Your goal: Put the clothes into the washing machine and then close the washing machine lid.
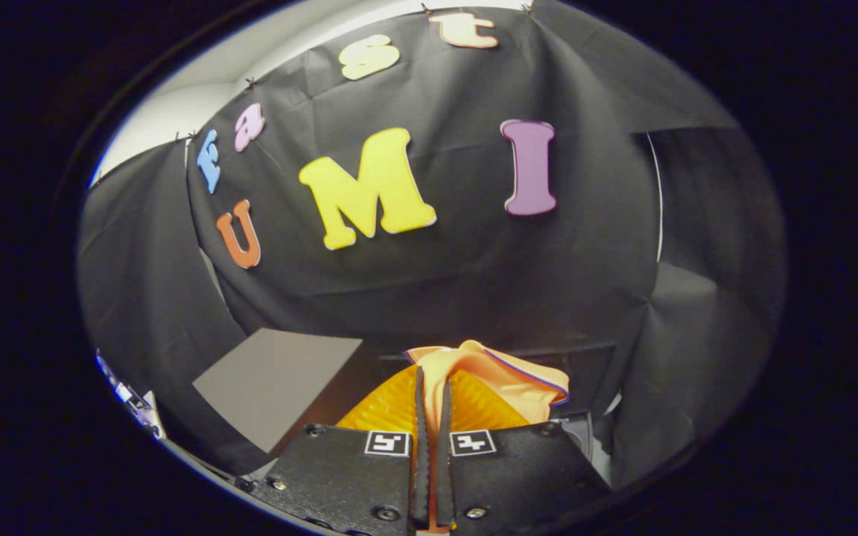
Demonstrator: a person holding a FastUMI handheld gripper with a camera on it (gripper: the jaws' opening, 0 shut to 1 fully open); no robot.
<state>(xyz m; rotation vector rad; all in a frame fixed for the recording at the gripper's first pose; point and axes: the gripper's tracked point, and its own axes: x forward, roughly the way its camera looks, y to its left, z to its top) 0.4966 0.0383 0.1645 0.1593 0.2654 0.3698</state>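
Black booth cloth hangs behind the gripper (433, 432), whose jaws pinch a fold of the orange garment (500, 376) — soft, light, floppy, likely to slip — bunched just ahead of them.

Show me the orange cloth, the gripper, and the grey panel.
orange cloth (518, 376): gripper view, on the fold bunched above the fingers.
gripper (433, 387): gripper view, midway between the fingertips, closed on the cloth.
grey panel (272, 383): gripper view, on its flat face, beside the fingers.
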